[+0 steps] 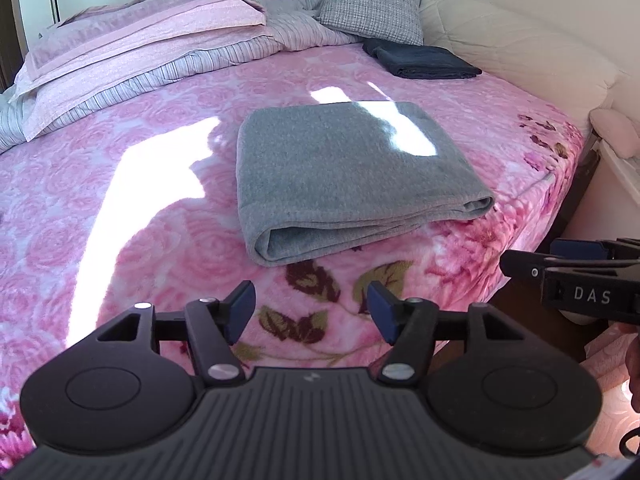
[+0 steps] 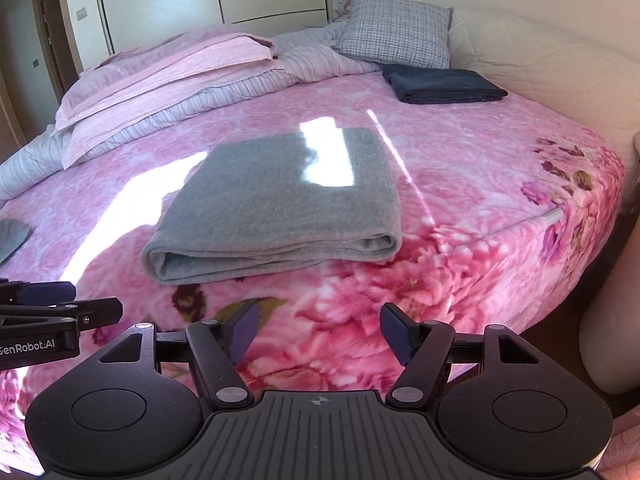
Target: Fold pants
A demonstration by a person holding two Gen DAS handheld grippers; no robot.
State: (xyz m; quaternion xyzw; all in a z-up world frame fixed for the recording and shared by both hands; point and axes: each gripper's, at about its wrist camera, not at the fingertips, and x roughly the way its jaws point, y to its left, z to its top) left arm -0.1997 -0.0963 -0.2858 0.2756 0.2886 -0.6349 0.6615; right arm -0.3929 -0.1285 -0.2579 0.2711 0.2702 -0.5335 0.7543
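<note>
On the pink floral bed (image 1: 120,208), the left tool (image 1: 311,312) hovers near the front edge with its jaws partly apart and nothing between them. Ahead, in the middle, the folded grey pants (image 1: 344,176) lie flat, while the right tool (image 2: 316,334) hangs alongside, likewise open and empty.

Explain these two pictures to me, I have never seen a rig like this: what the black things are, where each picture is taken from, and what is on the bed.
A person holds a two-finger tool in each hand, each with a camera looking along its fingers. One picture is from the left tool, the other from the right tool. Both are open and hold nothing. On the pink floral blanket lie folded grey pants. Farther back are a folded dark garment and a checked pillow.
</note>
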